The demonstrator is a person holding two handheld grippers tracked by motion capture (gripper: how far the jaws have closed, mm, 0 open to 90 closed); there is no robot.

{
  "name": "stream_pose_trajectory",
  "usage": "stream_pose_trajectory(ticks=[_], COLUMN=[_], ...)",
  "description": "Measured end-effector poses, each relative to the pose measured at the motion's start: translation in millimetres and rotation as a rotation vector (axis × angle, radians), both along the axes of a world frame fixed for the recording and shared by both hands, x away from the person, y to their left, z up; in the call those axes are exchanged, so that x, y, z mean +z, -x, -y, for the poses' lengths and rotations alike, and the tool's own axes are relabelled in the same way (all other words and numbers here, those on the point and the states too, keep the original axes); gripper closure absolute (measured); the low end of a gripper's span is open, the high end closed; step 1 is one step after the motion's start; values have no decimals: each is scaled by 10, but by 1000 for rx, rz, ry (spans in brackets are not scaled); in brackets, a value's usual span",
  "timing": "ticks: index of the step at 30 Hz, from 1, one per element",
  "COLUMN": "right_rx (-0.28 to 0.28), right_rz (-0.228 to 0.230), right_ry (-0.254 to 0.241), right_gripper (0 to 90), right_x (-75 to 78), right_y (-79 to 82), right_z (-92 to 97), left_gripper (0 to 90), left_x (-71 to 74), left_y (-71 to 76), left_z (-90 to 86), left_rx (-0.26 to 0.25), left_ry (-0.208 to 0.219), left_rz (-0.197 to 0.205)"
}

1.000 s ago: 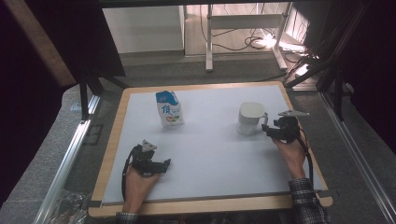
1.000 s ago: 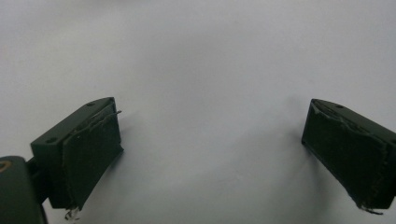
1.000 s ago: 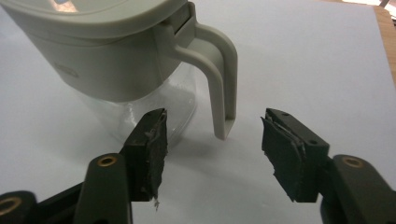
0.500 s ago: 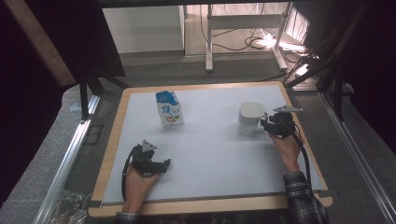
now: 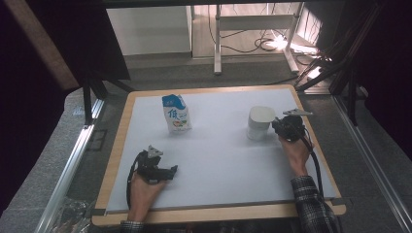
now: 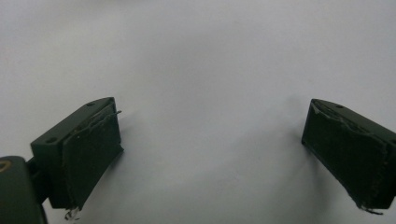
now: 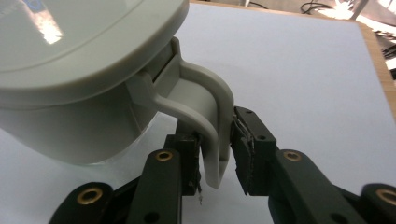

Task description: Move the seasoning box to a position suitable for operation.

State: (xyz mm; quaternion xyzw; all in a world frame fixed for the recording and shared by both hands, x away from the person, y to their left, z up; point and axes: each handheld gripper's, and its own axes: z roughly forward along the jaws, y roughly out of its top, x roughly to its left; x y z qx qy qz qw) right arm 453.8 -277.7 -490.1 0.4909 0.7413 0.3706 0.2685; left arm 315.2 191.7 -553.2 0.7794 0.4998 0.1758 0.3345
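Observation:
A white lidded jug [image 5: 260, 124] stands at the right of the white mat [image 5: 223, 160]. My right gripper [image 5: 278, 128] is at its handle. In the right gripper view the handle [image 7: 208, 105] sits between the jaws of the right gripper [image 7: 215, 161], which have just been closing. The left pad is at the handle and a thin gap shows at the right pad. A blue and white carton [image 5: 176, 114] stands upright at the back left. My left gripper [image 5: 172, 171] rests low near the front left, open over bare mat, with nothing between the jaws of the left gripper [image 6: 210, 154].
The mat lies on a wooden board [image 5: 116, 160] with raised edges. Metal rails [image 5: 73, 160] run along both sides of the table. A desk frame and cables [image 5: 243, 46] stand on the floor beyond the far edge.
The right gripper has moved a little toward the jug and its jaws have narrowed around the handle. The left hand, the carton and the jug have stayed put.

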Motion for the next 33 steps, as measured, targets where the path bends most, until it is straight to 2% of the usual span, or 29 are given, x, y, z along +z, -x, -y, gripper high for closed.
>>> stream_pose_trajectory(ticks=[5, 11, 22, 33], right_rx=[-26, -28, -8, 40], right_rz=[31, 40, 11, -20], right_ry=[33, 5, -24, -73], right_gripper=[764, 805, 802, 799], right_x=[-10, -23, -4, -10], right_y=[5, -3, 59, 312], right_z=[-28, -36, -28, -34], left_gripper=[42, 42, 42, 42], left_x=[0, 0, 0, 0], left_y=[0, 0, 0, 0], left_z=[0, 0, 0, 0], left_rx=[0, 0, 0, 0], left_ry=[0, 0, 0, 0], left_rz=[0, 0, 0, 0])
